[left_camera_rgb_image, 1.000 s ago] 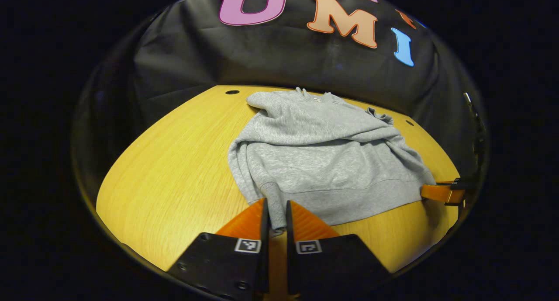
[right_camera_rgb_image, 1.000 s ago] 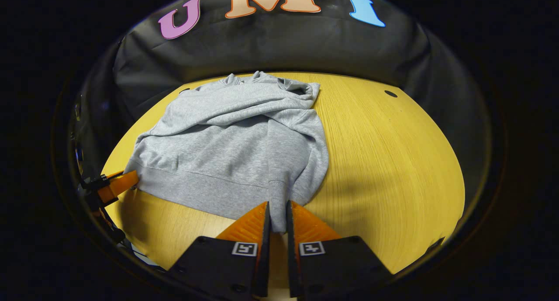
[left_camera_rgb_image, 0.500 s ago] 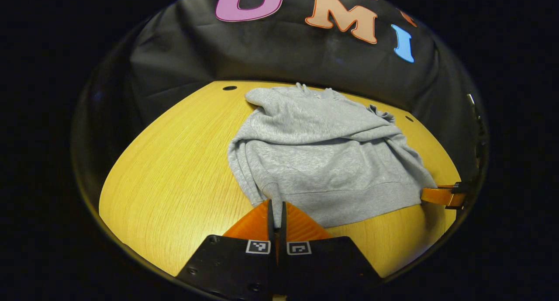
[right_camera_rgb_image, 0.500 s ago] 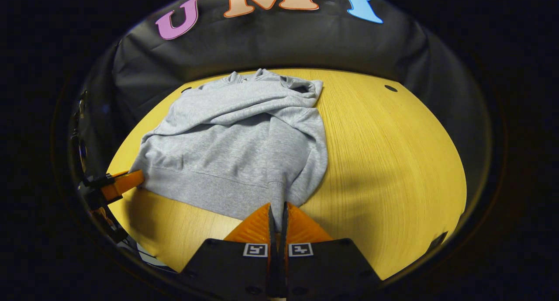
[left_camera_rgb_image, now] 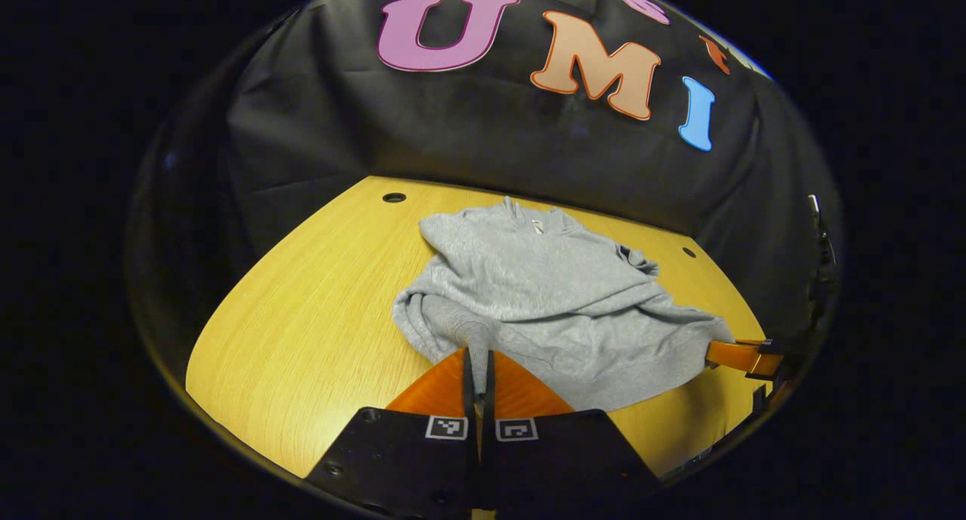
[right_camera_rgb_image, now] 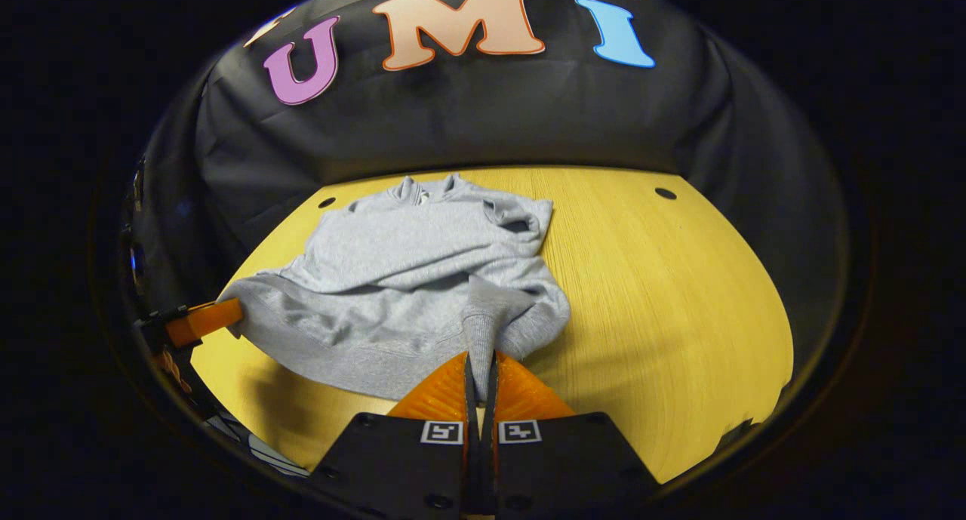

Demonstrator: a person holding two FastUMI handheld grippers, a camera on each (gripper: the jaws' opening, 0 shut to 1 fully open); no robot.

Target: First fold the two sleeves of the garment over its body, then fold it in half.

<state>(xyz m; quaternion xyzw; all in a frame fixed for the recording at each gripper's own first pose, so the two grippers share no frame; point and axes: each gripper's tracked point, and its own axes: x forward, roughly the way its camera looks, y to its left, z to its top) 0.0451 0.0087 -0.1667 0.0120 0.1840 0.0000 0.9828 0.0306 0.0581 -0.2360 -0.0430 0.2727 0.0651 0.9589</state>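
Grey fleece sweatshirt [left_camera_rgb_image: 551,293] lies on the yellow wood-grain table [left_camera_rgb_image: 302,331], sleeves folded over its body, hem edge lifted off the surface. Left gripper [left_camera_rgb_image: 478,354] pinches the ribbed hem at one corner, fingers pressed together on cloth. Right gripper [right_camera_rgb_image: 480,358] pinches the other hem corner likewise. Fabric soft, wrinkled, bunched near both grips.
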